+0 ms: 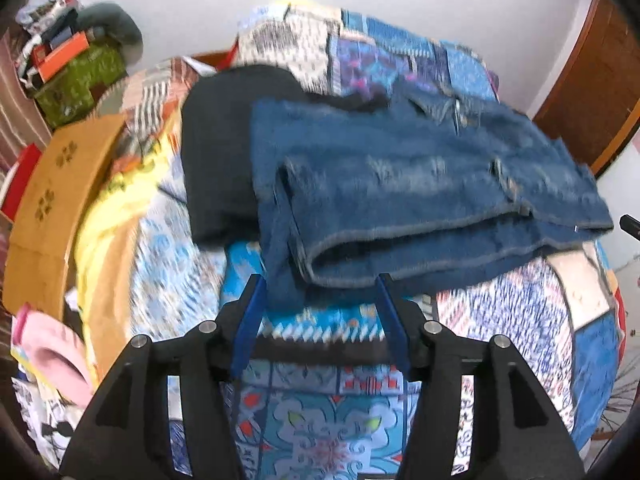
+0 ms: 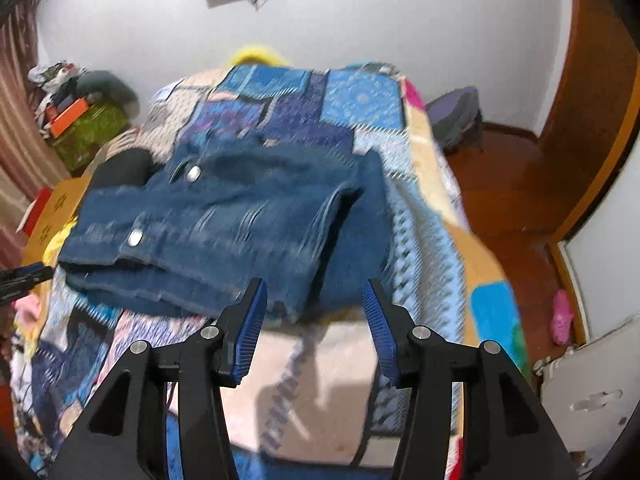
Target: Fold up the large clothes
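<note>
Left gripper (image 1: 320, 294) fingers spread, empty, lower centre; right gripper (image 2: 314, 298) likewise. Folded denim jacket (image 1: 420, 184) frame centre on patchwork bedspread (image 1: 320, 408).

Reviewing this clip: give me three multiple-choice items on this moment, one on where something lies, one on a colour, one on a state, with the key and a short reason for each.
1. Where does the denim jacket lie?
A. On the patchwork bedspread
B. On the wooden floor
C. On the cardboard box

2. What colour is the garment lying partly under the jacket?
A. White
B. Black
C. Red

3. How do the jaws of the left gripper and the right gripper stand?
A. Both clamped on the jacket
B. One clamped, one open
C. Both open, holding nothing

Answers:
1 A: both wrist views show the jacket folded on top of the bedspread.
2 B: a black cloth shows from under the jacket's far left side.
3 C: each wrist view shows a clear gap between the blue pads, with the jacket's edge beyond the tips.
</note>
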